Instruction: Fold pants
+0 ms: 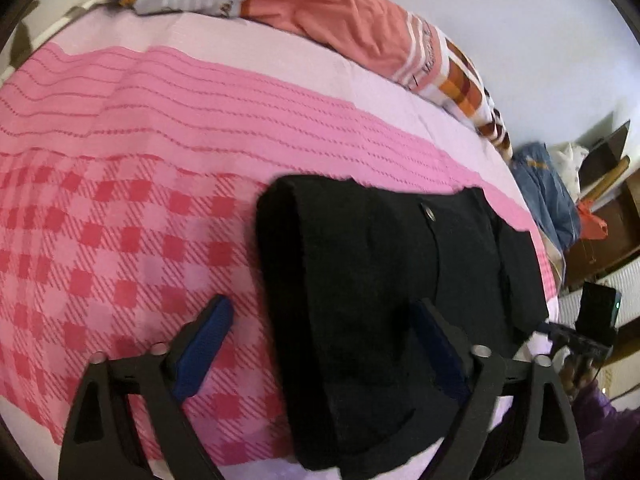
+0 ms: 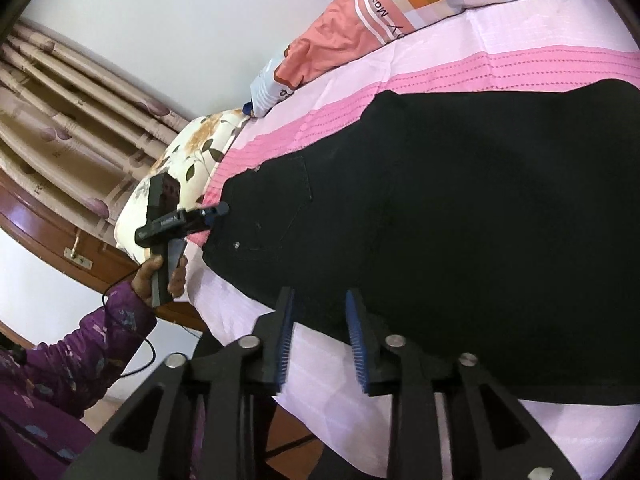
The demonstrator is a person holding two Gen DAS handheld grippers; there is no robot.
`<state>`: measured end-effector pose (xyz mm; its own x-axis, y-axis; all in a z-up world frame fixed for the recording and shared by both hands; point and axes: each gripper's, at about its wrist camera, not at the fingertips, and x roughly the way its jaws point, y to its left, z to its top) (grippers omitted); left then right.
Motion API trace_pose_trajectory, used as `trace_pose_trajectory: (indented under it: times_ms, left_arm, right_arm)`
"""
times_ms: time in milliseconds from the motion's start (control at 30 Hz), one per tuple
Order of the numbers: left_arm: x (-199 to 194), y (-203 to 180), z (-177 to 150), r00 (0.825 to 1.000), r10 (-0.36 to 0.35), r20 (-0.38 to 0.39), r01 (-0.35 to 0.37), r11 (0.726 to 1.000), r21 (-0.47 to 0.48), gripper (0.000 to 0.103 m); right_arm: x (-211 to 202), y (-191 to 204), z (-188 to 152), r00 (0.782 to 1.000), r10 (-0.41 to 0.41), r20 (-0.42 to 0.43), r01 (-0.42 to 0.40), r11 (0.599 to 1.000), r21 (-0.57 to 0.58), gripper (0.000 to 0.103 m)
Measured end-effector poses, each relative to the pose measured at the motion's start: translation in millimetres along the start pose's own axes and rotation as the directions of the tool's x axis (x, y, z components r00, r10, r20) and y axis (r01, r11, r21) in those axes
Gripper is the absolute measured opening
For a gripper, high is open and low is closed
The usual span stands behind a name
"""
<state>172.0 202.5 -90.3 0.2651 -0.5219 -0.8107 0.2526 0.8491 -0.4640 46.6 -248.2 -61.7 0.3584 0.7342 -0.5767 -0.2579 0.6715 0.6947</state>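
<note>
Black pants (image 1: 380, 280) lie folded on the pink checked bedspread (image 1: 120, 208). In the left wrist view my left gripper (image 1: 320, 312) is open, its blue pads straddling the folded left edge of the pants, holding nothing. In the right wrist view the pants (image 2: 460, 208) spread across the bed, with a back pocket showing. My right gripper (image 2: 320, 304) is open and empty, its tips at the near edge of the pants. The left gripper also shows in the right wrist view (image 2: 218, 211), at the waist end of the pants, and the right gripper in the left wrist view (image 1: 576, 340).
A rolled orange and checked quilt (image 1: 360, 28) lies along the far side of the bed by the white wall. A floral pillow (image 2: 188, 168) sits at the bed's end. Blue clothes (image 1: 544, 196) and wooden furniture (image 1: 608, 216) stand beyond the bed. Curtains (image 2: 68, 128) hang at left.
</note>
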Motion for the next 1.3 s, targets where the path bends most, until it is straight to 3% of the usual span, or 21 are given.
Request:
trace_pose_trajectory:
  times_ms: [33, 133, 233, 400, 533, 667, 767, 867, 933, 1033, 1100, 1133, 1167, 1200, 1233, 1267, 1300]
  left_arm:
    - [4, -9, -1, 0.999, 0.018, -0.04, -0.016, 0.999, 0.038, 0.046]
    - [8, -16, 0, 0.998, 0.001, -0.061, 0.001, 0.999, 0.033, 0.035]
    - [4, -16, 0, 0.997, -0.042, -0.059, 0.043, 0.999, 0.017, 0.027]
    - [-19, -33, -9, 0.997, -0.069, 0.024, 0.069, 0.998, 0.013, 0.018]
    - [-47, -73, -16, 0.984, -0.149, 0.099, 0.147, 0.989, 0.035, 0.013]
    - [-56, -137, -17, 0.967, -0.234, 0.103, 0.225, 0.97, 0.097, 0.013]
    - [-47, -196, -12, 0.942, -0.326, 0.08, 0.313, 0.939, 0.144, 0.013]
    - [-18, -254, -10, 0.907, -0.421, 0.023, 0.411, 0.894, 0.179, 0.013]
    - [10, -286, -8, 0.892, -0.452, -0.01, 0.445, 0.875, 0.192, 0.013]
    - [63, -325, -5, 0.886, -0.461, -0.048, 0.461, 0.867, 0.191, 0.017]
    - [95, -338, -7, 0.88, -0.467, -0.082, 0.474, 0.861, 0.182, 0.022]
    - [108, -343, -10, 0.877, -0.469, -0.107, 0.481, 0.858, 0.182, 0.022]
    - [116, -345, -13, 0.866, -0.482, -0.129, 0.498, 0.852, 0.16, 0.022]
    - [119, -343, -15, 0.843, -0.519, -0.14, 0.535, 0.837, 0.114, 0.022]
    - [117, -340, -16, 0.83, -0.544, -0.124, 0.555, 0.827, 0.093, 0.027]
    - [112, -336, -16, 0.831, -0.546, -0.104, 0.555, 0.827, 0.091, 0.03]
    - [105, -330, -15, 0.846, -0.528, -0.076, 0.533, 0.841, 0.096, 0.034]
  right_arm:
    - [0, 1, 1, 1.0, 0.009, 0.008, -0.009, 1.0, 0.012, 0.033]
    - [4, 0, 5, 0.999, 0.024, 0.022, -0.025, 0.999, 0.043, 0.036]
    - [7, 1, 7, 0.999, 0.028, 0.031, -0.03, 0.997, 0.065, 0.038]
    - [3, 2, 9, 0.998, 0.036, 0.053, -0.039, 0.997, 0.065, 0.039]
    - [0, 3, 10, 0.996, 0.054, 0.068, -0.058, 0.997, 0.058, 0.039]
    - [-5, -4, 11, 0.985, 0.14, 0.103, -0.15, 0.984, 0.096, 0.039]
    - [-12, -15, 12, 0.981, 0.141, 0.133, -0.157, 0.98, 0.121, 0.039]
    - [-22, -30, 14, 0.978, 0.159, 0.136, -0.177, 0.976, 0.13, 0.039]
    - [-32, -42, 14, 0.972, 0.175, 0.154, -0.197, 0.97, 0.141, 0.039]
    - [-52, -72, 12, 0.973, 0.152, 0.174, -0.186, 0.962, 0.2, 0.041]
    - [-68, -96, 7, 0.98, 0.1, 0.174, -0.141, 0.96, 0.24, 0.041]
    - [-74, -107, 5, 0.977, 0.11, 0.182, -0.156, 0.953, 0.261, 0.041]
    - [-81, -120, 1, 0.973, 0.13, 0.192, -0.184, 0.938, 0.294, 0.04]
    - [-84, -131, -1, 0.974, 0.126, 0.189, -0.183, 0.928, 0.325, 0.04]
    - [-85, -138, -3, 0.966, 0.159, 0.202, -0.221, 0.915, 0.338, 0.04]
    - [-87, -146, -5, 0.951, 0.211, 0.227, -0.283, 0.889, 0.361, 0.041]
    - [-87, -149, -5, 0.941, 0.238, 0.243, -0.316, 0.874, 0.369, 0.045]
